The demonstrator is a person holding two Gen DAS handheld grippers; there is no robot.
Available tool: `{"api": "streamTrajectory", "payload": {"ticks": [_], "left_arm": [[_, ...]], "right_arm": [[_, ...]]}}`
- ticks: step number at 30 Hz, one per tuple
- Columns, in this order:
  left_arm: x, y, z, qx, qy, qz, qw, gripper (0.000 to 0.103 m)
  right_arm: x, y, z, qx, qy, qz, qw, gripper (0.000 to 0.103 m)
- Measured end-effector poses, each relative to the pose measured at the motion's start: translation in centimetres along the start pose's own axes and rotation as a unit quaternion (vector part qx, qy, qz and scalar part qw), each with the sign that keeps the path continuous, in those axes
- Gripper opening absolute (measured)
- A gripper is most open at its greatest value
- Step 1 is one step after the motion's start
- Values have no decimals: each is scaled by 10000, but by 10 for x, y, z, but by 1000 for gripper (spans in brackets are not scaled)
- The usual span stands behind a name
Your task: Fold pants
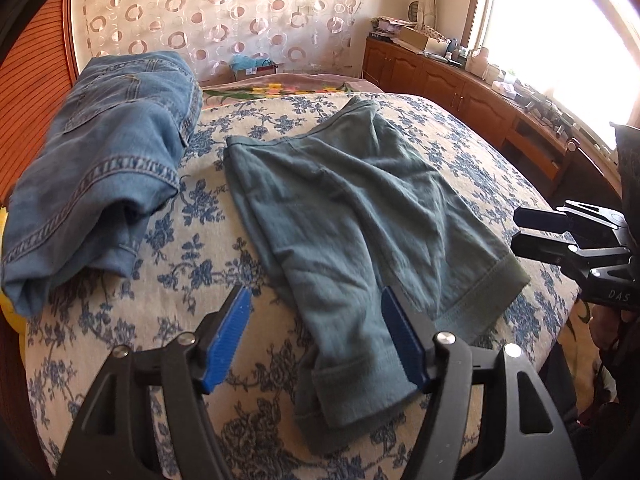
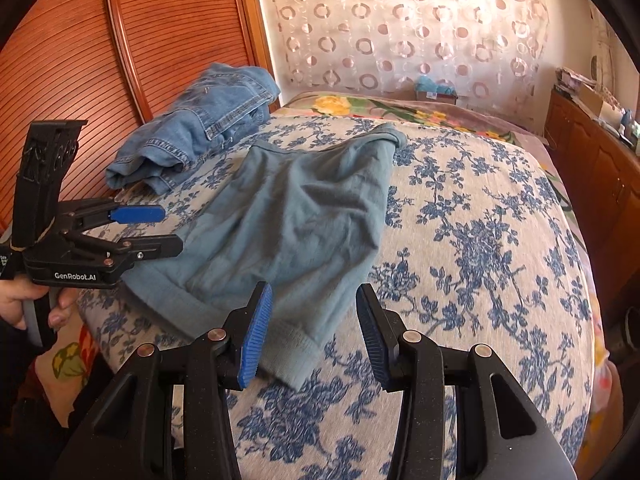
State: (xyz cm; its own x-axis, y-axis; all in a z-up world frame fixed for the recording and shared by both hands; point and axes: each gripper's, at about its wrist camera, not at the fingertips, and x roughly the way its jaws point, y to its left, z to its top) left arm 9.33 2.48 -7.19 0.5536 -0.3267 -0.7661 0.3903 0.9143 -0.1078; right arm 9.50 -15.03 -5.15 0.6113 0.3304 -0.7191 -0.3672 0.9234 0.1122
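On the flowered bedspread (image 2: pixel 480 208) the teal pants (image 1: pixel 352 208) lie roughly spread, waistband far, cuffs near, legs rumpled and partly overlapped. Both grippers hang spread wide and empty: the left gripper (image 1: pixel 316 336) above one cuff (image 1: pixel 360 392), the right gripper (image 2: pixel 312 328) over the other cuff (image 2: pixel 296 356). Best, I judge, to pinch each cuff squarely at its hem and pull the wrinkles flat before folding. Folded jeans (image 1: pixel 104 168) sit beside, clear of the work.

Bare floral bed (image 2: pixel 480 240) is lying open to the right of the teal pants (image 2: pixel 296 220), giving room to pass. Folded jeans (image 2: pixel 200 128) are sitting close on the pants' left, and beyond them a wooden panel (image 2: pixel 80 60) is blocking that side.
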Motion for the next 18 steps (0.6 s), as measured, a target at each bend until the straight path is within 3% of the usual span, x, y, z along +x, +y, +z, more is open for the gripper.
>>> {"api": "streamTrajectory", "payload": {"ticks": [18], "left_arm": [[-17,-2,-39,-314,-47,-36,9995,67]], "right_arm": [[-10,17,-27,-83,125,3,9999,44]]}}
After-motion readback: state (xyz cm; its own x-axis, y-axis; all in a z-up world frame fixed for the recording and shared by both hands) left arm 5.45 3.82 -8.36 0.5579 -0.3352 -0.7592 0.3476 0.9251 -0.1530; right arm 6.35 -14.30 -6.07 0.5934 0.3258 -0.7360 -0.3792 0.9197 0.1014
